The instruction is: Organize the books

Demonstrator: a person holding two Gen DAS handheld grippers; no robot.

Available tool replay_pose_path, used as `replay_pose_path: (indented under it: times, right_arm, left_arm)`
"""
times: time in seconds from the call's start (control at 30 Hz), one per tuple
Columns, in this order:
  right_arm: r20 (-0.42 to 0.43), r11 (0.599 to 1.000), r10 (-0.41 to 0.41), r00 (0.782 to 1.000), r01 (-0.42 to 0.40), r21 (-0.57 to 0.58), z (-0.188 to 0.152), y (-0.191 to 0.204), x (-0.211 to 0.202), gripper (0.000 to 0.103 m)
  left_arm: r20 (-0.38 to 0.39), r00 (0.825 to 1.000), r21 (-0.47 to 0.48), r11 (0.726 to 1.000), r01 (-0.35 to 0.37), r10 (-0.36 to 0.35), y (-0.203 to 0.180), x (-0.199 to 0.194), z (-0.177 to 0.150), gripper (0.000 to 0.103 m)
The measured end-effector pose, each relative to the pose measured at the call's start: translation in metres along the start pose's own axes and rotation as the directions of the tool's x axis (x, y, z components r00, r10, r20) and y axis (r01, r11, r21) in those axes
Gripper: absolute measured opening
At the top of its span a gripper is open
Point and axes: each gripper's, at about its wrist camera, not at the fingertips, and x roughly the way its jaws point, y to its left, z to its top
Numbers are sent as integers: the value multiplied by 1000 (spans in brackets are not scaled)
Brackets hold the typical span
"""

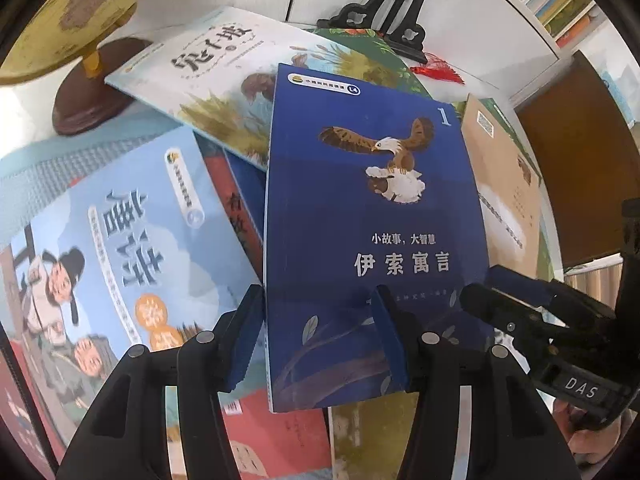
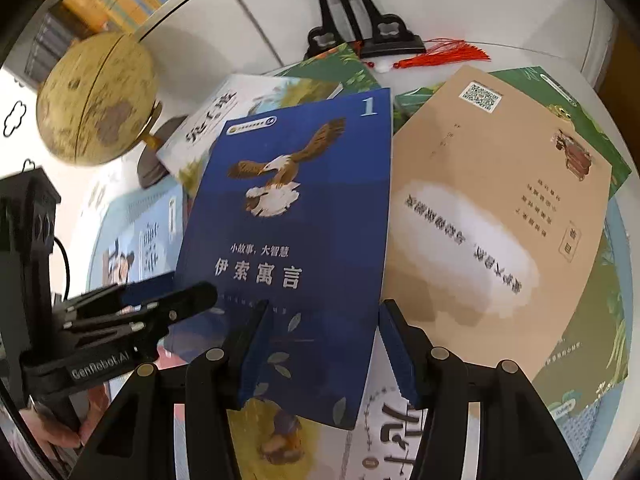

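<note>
A dark blue book with an eagle on its cover point(image 1: 372, 216) point(image 2: 292, 240) lies on top of a loose pile of books. My left gripper point(image 1: 320, 336) is open, its two blue-padded fingers astride the book's near left part. My right gripper point(image 2: 320, 348) is open too, its fingers astride the book's near right corner. The right gripper shows in the left wrist view point(image 1: 532, 312) at the book's right edge. The left gripper shows in the right wrist view point(image 2: 132, 312) at the book's left edge. Whether the pads touch the book is not clear.
Around the blue book lie a light blue book point(image 1: 120, 248), a white book point(image 1: 208, 68), a tan book point(image 2: 492, 216) and green books point(image 2: 584, 128). A globe point(image 2: 96, 100) stands at the back left, a black carved stand point(image 2: 360, 24) with a red tassel point(image 2: 448, 54) behind.
</note>
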Motion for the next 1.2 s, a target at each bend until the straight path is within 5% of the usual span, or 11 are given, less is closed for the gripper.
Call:
replay_pose_path:
  times: [0.17,0.37,0.63,0.87,1.2]
  right_arm:
    - [-49,994,88,995,-85,73,-31,-9,-2,54]
    - [-103,981,160,982,-146,130,-108,-4,-18,54]
    - [-182,976,175,968,-147,160,-205,-6,-29,54]
    - [-114,936,285,952,-250,248,-212,-40,-34,52]
    - [-100,940,319,943,-301,162,-183,-38,-23,52]
  left_arm:
    - [-19,1000,4,1000,11,-11,1,-10,-26,51]
    - [-86,995,12,999,47,-45,0,-25,-96,51]
    - [-194,980,46,997,61,-51,-3,-33,-185,51]
    - [-194,976,24,994,107,-100,16,-20,-168,51]
    - [-192,972,76,985,154,-137,9,-10,-138,51]
